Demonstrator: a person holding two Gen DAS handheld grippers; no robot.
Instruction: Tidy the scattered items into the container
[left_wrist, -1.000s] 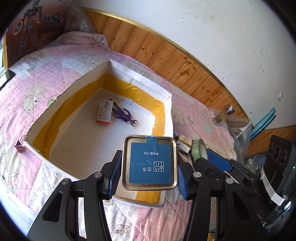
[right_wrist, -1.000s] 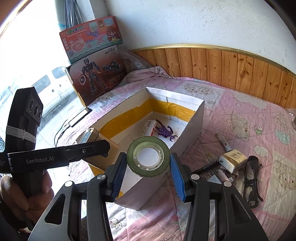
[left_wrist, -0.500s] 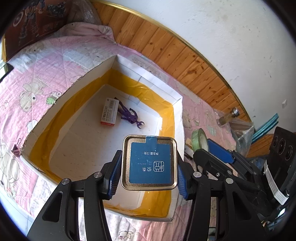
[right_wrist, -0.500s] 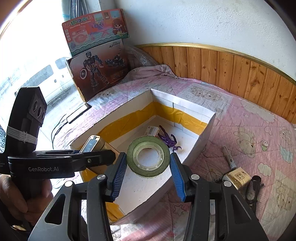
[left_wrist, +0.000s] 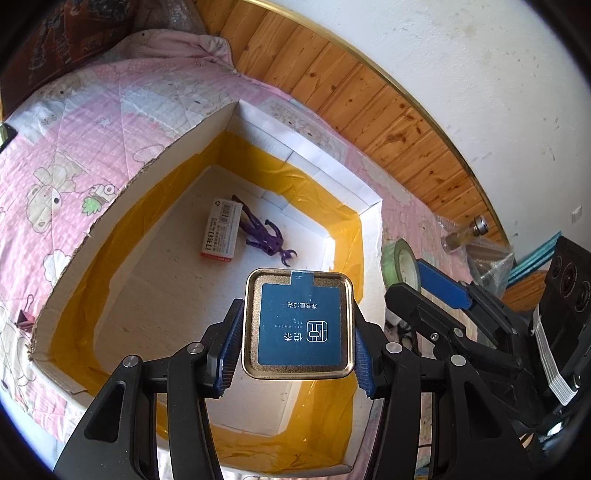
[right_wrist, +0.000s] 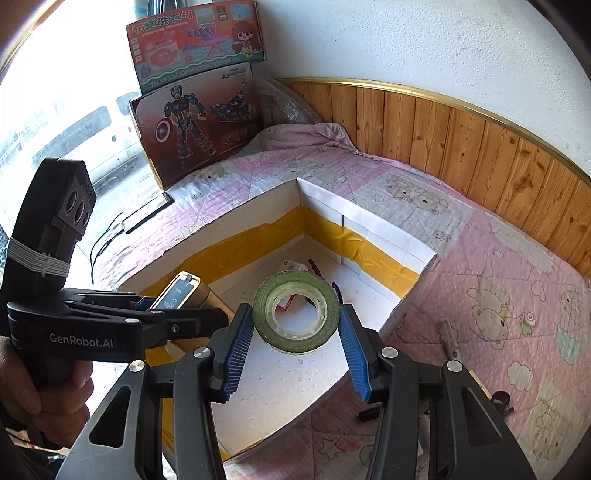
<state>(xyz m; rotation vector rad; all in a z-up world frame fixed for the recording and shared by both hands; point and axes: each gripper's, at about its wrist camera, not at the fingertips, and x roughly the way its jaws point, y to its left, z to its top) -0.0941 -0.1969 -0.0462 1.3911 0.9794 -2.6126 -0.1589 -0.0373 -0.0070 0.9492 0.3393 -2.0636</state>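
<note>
My left gripper (left_wrist: 297, 350) is shut on a gold tin with a blue label (left_wrist: 298, 328) and holds it above the open cardboard box (left_wrist: 369, 210). My right gripper (right_wrist: 295, 341) is shut on a green tape roll (right_wrist: 295, 311), also over the box (right_wrist: 354, 218). Inside the box lie a white staple packet (left_wrist: 221, 232) and a purple toy figure (left_wrist: 264, 236). The left gripper with the tin (right_wrist: 177, 293) shows in the right wrist view. The right gripper with the tape (left_wrist: 400, 264) shows at the box's right wall in the left wrist view.
The box sits on a pink quilted bed (right_wrist: 498, 295) against a wood-panelled wall (right_wrist: 461, 136). Toy boxes (right_wrist: 195, 122) stand at the bed's far end. A pen-like item (right_wrist: 452, 341) and dark glasses (right_wrist: 498, 400) lie right of the box. A bottle (left_wrist: 465, 236) lies near plastic bags.
Both grippers have moved forward over the box opening, each keeping its item. The tape roll now hangs over the box floor, and the tin is deeper over the box.
</note>
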